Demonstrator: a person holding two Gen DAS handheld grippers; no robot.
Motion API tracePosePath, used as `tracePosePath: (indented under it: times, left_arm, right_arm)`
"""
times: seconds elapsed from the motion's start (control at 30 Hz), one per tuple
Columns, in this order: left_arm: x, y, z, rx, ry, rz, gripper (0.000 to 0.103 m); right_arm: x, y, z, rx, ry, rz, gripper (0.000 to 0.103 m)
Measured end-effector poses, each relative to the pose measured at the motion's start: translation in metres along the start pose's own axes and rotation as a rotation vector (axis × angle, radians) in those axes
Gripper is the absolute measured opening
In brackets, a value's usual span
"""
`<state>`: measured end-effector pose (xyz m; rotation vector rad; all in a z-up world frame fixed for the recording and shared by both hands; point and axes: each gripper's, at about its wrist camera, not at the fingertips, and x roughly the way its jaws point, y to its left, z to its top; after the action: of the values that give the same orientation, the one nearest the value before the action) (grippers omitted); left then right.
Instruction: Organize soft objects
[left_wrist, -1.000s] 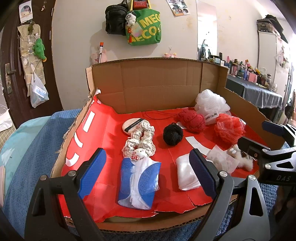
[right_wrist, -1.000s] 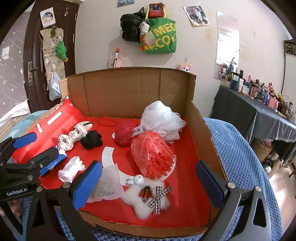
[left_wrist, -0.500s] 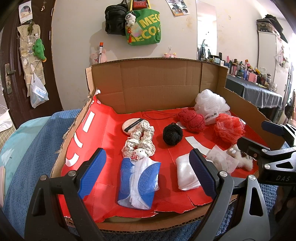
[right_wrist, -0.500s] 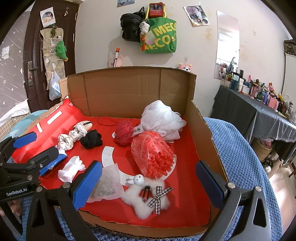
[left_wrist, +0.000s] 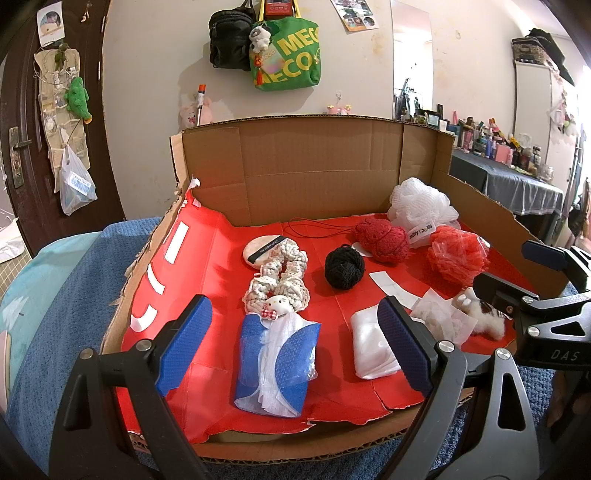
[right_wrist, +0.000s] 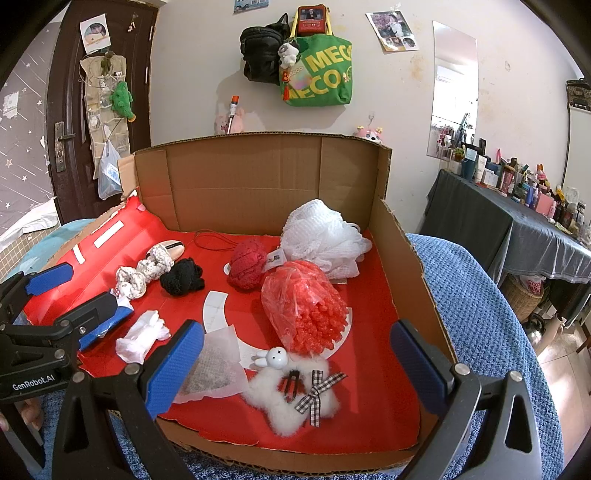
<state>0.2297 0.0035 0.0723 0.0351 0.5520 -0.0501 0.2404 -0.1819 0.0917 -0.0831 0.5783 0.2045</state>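
My left claw (left_wrist: 291, 350) hangs spread wide over the near edge of the cardboard box (left_wrist: 314, 166), empty, with the blue-and-white wrapped bundle (left_wrist: 275, 363) lying between its pads but untouched. My right claw (right_wrist: 295, 365) is spread just as wide and empty over the fluffy white hair clip (right_wrist: 295, 395).

Going from the left, the crocheted white scrunchie (left_wrist: 277, 278) touches both the round powder puff (left_wrist: 263, 248) behind it and the blue bundle in front; if I close on one, I think the others drag along. The bundle's loose plastic could slip out of my pads.

The black yarn ball (left_wrist: 344, 266) sits apart and may roll away if I nudge it off-centre. Beside it, the red yarn ball (left_wrist: 382, 240) has a thin black cord (left_wrist: 317, 228) lying just behind it that might snag a finger.

The folded white plastic (left_wrist: 371, 349) and the mesh sachet (right_wrist: 212, 365) lie flat on the red liner (left_wrist: 207, 273); pinching them, I risk catching and tearing the paper.

On the right, the bagged red puff (right_wrist: 304, 306) touches the white bath pouf (right_wrist: 323, 236), so lifting one could tumble the other. My two claws hang near each other and could collide mid-tray.
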Motion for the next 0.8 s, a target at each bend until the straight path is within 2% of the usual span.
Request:
tracePosePath:
  times: [0.8]
  left_arm:
    - [-0.0008,-0.0003,0.0000,0.001,0.000,0.000,0.092]
  right_arm:
    - [0.0016,0.0004,-0.0010,-0.003,0.004,-0.001,0.103]
